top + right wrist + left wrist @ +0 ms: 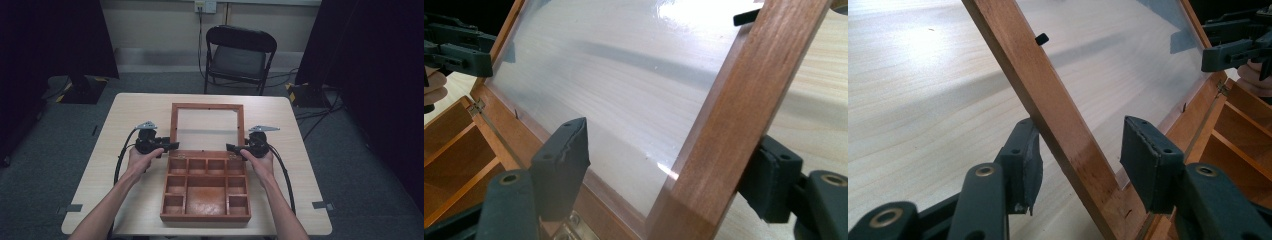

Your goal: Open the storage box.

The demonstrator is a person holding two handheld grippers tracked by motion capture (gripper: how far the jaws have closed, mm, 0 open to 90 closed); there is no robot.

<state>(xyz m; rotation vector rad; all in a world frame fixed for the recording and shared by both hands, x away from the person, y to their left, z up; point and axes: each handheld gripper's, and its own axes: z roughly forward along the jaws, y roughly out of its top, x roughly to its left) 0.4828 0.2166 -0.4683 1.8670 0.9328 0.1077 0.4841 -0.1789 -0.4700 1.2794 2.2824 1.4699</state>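
Left gripper [1078,165] and right gripper [664,175] straddle the glass lid's [207,106] side rails, jaws wide; both should close evenly before swinging it.

My high camera looks forward and down on the tabletop [125,107] from my side. My two tongs cameras sit very close, looking in from each side of the box lid [1048,100], so both see its clear pane.

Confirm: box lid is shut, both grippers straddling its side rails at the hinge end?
Not shut. The lid is swung open past the box, as the high view shows. The left gripper and right gripper do straddle its side rails near the hinges.
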